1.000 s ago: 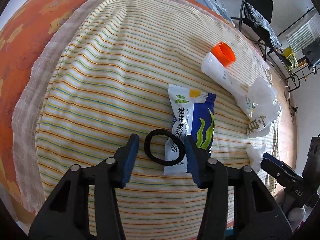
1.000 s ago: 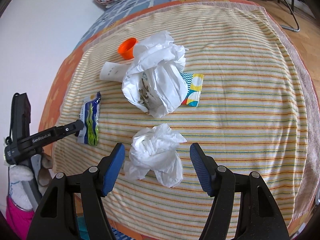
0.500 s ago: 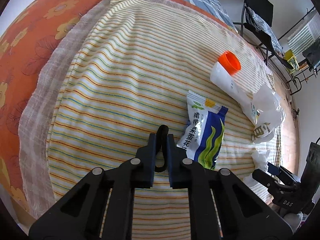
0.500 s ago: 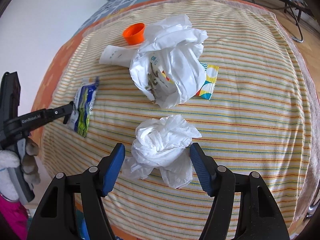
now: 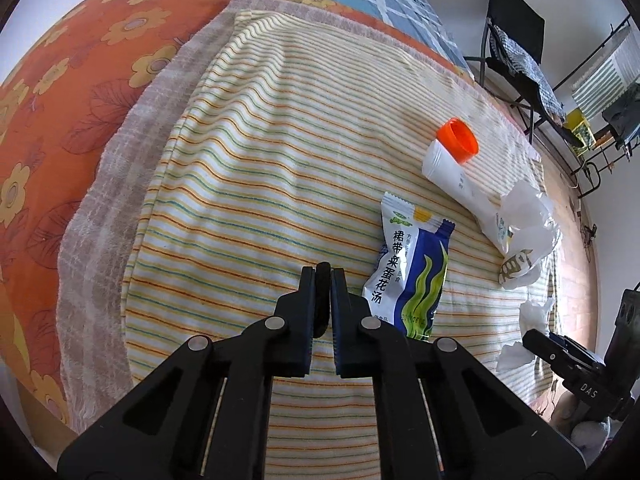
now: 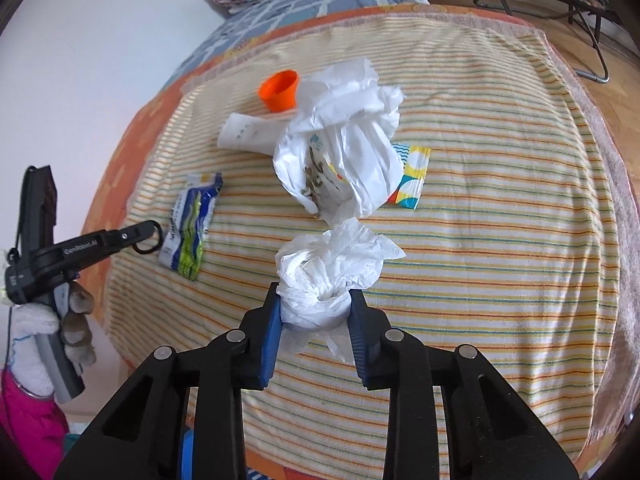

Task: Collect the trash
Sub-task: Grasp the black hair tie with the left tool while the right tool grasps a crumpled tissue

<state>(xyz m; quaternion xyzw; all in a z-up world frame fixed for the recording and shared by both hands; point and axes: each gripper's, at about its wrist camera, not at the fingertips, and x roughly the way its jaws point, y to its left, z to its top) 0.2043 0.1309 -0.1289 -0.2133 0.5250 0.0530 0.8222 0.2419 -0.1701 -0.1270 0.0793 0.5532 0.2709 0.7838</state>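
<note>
Left gripper [image 5: 322,276] jaws pinched nearly together on black ring [image 5: 322,300]. Right gripper [image 6: 316,312] jaws clamped on tissue wad [image 6: 324,268], held level.

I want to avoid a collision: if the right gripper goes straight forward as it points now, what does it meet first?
The right gripper, shut on the crumpled tissue, would probably first meet the white plastic bag directly ahead, though depth is unclear.

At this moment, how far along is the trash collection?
Nothing looks binned yet; no bin is in view. In hand: the left claw is shut on the black hair tie, and the right claw pinches the crumpled tissue. Left on the striped cloth: the soup packet, white tube, white plastic bag and colorful wrapper.
</note>
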